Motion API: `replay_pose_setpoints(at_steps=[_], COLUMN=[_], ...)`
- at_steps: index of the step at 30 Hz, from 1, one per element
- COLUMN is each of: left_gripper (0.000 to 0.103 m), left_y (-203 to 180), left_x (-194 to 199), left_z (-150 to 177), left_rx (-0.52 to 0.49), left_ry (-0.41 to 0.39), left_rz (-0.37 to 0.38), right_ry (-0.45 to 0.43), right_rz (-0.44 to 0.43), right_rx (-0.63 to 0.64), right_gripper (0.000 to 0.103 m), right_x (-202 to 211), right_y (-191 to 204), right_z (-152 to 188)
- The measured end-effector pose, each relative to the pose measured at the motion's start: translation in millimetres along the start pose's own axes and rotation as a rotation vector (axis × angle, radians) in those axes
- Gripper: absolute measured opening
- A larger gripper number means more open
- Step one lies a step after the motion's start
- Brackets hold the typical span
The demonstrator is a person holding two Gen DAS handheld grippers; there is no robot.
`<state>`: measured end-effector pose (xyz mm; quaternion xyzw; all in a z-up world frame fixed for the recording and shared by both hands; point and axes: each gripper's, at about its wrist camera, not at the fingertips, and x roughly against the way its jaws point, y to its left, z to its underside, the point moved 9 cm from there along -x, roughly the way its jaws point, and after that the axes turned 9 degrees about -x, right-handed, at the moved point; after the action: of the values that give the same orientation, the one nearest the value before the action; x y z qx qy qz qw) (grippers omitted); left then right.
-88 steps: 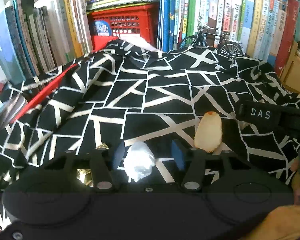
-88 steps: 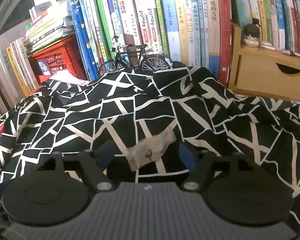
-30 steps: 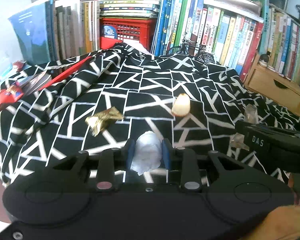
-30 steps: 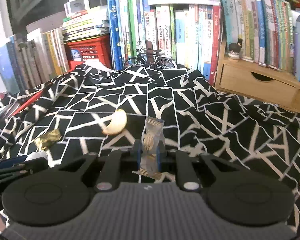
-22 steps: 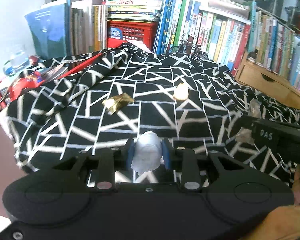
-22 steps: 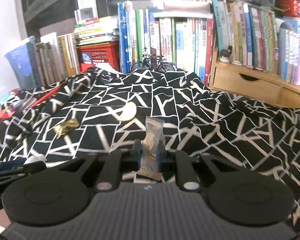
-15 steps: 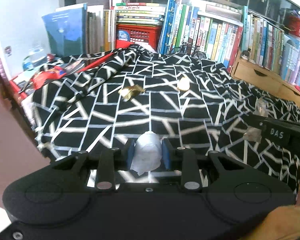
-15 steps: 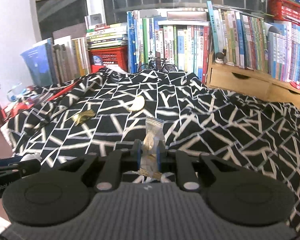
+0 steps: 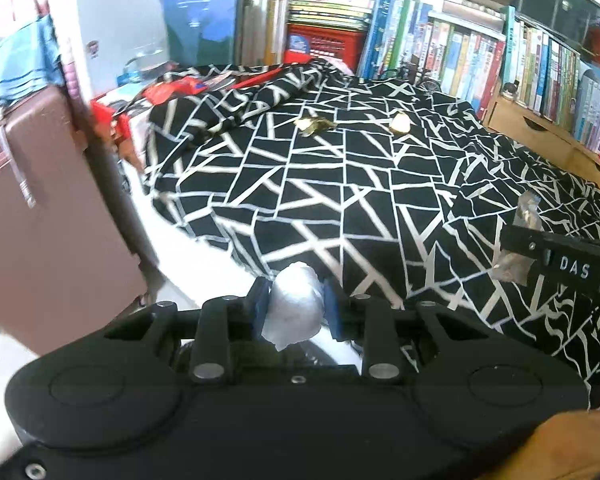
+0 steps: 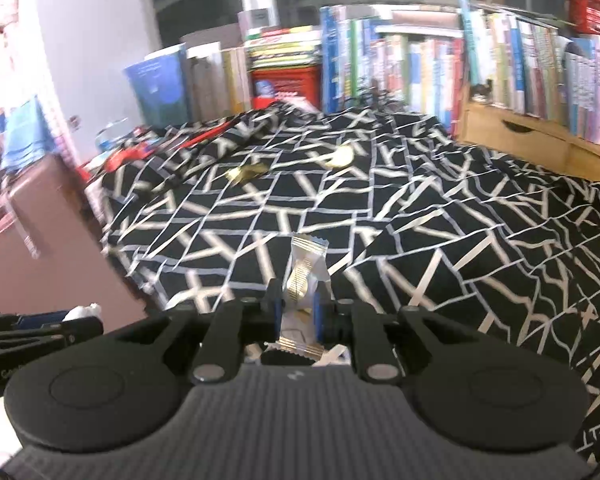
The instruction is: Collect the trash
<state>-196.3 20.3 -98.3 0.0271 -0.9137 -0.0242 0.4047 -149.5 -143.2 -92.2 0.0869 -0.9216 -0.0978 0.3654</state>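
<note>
Left gripper [image 9: 296,312] pinches a crumpled white tissue wad [image 9: 294,310]; right gripper [image 10: 298,312] clamps a silver foil sachet [image 10: 305,276] — both at the near edge of the black-and-white patterned cloth [image 9: 340,184]. Either light scrap could slip free in transit; a gold foil wrapper [image 9: 314,125] and pale peel piece [image 9: 401,122] lie far back.

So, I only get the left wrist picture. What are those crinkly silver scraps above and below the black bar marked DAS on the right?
Observer: They are one piece, a silver wrapper, standing upright and clamped at its middle in the right tool.
Operator: Is anything printed on it?
Observer: Yes. A gold patterned patch runs down its front, and its top edge is cut in a zigzag.
Operator: And how does my white lump look from over there?
Observer: Only a small bit of the white wad shows, poking past the tip of the left tool at the lower left edge of the right wrist view.
</note>
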Motion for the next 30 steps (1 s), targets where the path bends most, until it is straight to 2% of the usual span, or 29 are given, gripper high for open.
replay_pose_setpoints(at_steps=[4,8,12,23,30], left_gripper=[0.028,0.028,0.028,0.029,0.029], left_y=[5,10,14,38,63], left_x=[19,21,20,-36,-96], left_z=[14,27,40,92,134], left_rx=[0.006,0.009,-0.004,0.071,0.14], left_ry=[-0.002,0.02,0.02,0.15,0.2], left_rz=[-0.007,0.0,-0.001,-0.021,-0.002], right_ry=[0.035,0.055,0.097,0.301,0.376], right_rz=[-0.073,-0.101,-0.168,-0.254,-0.228], right_rx=[0.016,0.02,-0.003,-0.01,-0.013], right_gripper=[0.019,0.019,0.019,0.02,0.02], right_x=[15,24,21,-45,-97], right_y=[20,35,49,75,83], right_z=[10,21,33,77,119])
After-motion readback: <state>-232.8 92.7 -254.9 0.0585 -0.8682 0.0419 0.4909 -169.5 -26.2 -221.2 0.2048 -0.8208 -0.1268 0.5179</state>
